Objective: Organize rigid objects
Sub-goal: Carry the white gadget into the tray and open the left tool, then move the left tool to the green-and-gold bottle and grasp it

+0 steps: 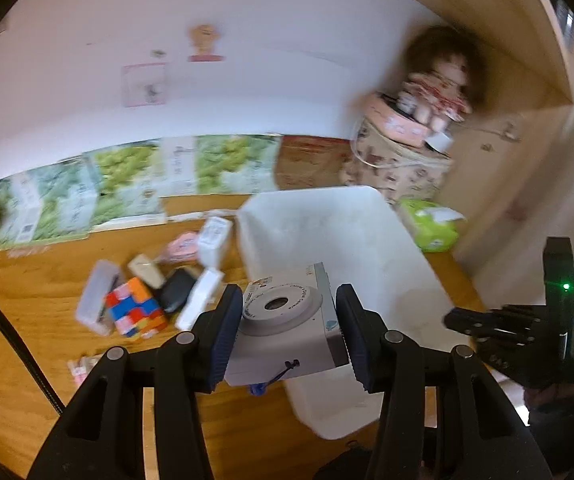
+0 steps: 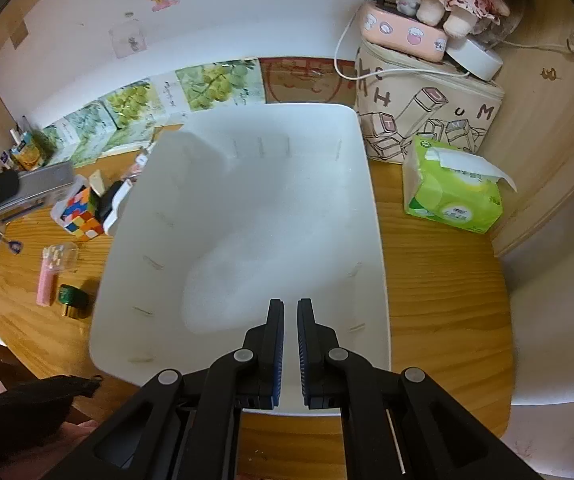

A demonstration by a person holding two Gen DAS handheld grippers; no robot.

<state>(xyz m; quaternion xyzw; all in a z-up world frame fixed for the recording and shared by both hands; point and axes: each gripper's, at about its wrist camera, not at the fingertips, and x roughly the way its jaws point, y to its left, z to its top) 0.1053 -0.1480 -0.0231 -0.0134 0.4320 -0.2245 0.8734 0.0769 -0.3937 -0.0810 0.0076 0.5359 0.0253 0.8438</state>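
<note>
The left tool (image 1: 289, 328) pinches a grey compact camera (image 1: 287, 332) by its sides, holding it in the air over the near left edge of the white bin (image 2: 371, 200). The right tool (image 2: 291, 352) hangs over the bin's near end, pressed together and holding nothing. A puzzle cube (image 2: 83, 212) lies on the wooden surface (image 2: 439, 280) left of the bin.
</note>
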